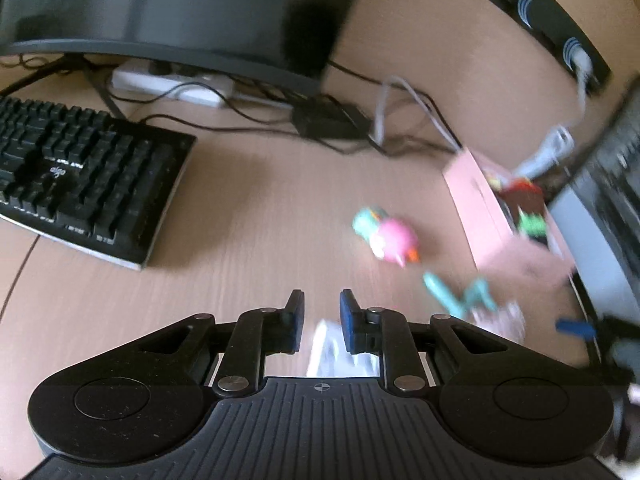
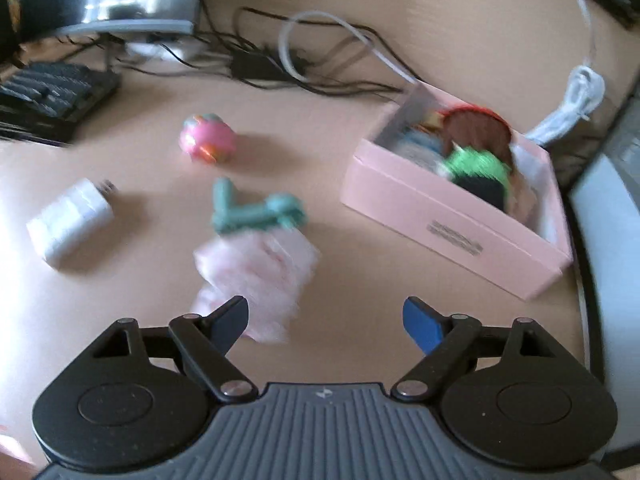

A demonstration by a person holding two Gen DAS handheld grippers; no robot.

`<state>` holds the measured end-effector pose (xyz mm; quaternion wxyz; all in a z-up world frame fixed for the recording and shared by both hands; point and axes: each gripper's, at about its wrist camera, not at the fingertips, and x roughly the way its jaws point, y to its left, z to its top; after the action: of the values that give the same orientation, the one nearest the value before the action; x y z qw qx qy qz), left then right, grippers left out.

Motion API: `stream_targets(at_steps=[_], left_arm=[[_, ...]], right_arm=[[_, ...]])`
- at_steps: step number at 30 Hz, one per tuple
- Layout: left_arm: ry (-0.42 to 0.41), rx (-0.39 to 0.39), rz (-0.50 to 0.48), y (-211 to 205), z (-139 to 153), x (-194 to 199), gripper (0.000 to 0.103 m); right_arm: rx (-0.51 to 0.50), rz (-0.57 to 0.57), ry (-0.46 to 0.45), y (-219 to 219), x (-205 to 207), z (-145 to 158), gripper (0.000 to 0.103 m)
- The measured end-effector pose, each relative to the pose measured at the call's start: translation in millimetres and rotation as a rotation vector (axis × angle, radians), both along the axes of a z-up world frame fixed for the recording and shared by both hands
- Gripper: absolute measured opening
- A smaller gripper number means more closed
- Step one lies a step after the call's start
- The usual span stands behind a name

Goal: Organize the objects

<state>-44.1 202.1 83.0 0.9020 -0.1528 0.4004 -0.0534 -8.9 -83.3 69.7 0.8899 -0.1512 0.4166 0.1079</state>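
The right gripper (image 2: 325,320) hangs released over the desk (image 2: 380,340), its blue-padded jaws spread wide with nothing between them. Just beyond its left finger, at about 11 o'clock, lies a crumpled pink wrapper (image 2: 256,276), and touching the wrapper's far edge is a teal plastic tool (image 2: 256,212). At 10 o'clock, well apart from these, a white adapter (image 2: 70,222) lies on its side. Farther out at 11 o'clock sits a pink and teal toy (image 2: 208,138), blurred. At 1 o'clock stands the open pink box (image 2: 448,220), already holding a red-rimmed round thing, something green and other items too smeared to name. The left gripper (image 1: 321,320) has its jaws drawn nearly together with a narrow gap; a white object (image 1: 326,346) shows low between them, but whether it is pinched I cannot tell. From that camera a black keyboard (image 1: 80,176) lies at 10 o'clock, and cables (image 1: 248,116) trail beneath a monitor (image 1: 168,12) at 12 o'clock.
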Motion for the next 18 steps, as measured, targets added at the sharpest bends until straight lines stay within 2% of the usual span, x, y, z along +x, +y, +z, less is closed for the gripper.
stream_targets(at_steps=[2, 4, 7, 9, 13, 16, 18], left_arm=[[-0.01, 0.026, -0.062, -21, 5, -5, 0.021], [-0.004, 0.09, -0.127, -54, 5, -6, 0.021], [0.034, 0.168, -0.213, -105, -9, 2, 0.023], [0.058, 0.212, -0.245, -129, -21, 8, 0.025], [0.116, 0.24, -0.296, -159, -39, 16, 0.025], [0.115, 0.261, -0.36, -174, -43, 14, 0.026], [0.122, 0.22, -0.421, -179, -42, 17, 0.026]], right_arm=[[0.052, -0.023, 0.001, -13, -5, -3, 0.085], [0.089, -0.062, 0.007, -24, 1, -9, 0.085], [0.146, -0.136, 0.034, -39, 4, -17, 0.085], [0.145, -0.166, -0.003, -50, 2, -19, 0.087], [0.17, -0.249, -0.023, -79, -5, -23, 0.102], [0.184, -0.288, -0.024, -95, -9, -27, 0.103], [0.223, -0.32, 0.006, -103, -10, -33, 0.103]])
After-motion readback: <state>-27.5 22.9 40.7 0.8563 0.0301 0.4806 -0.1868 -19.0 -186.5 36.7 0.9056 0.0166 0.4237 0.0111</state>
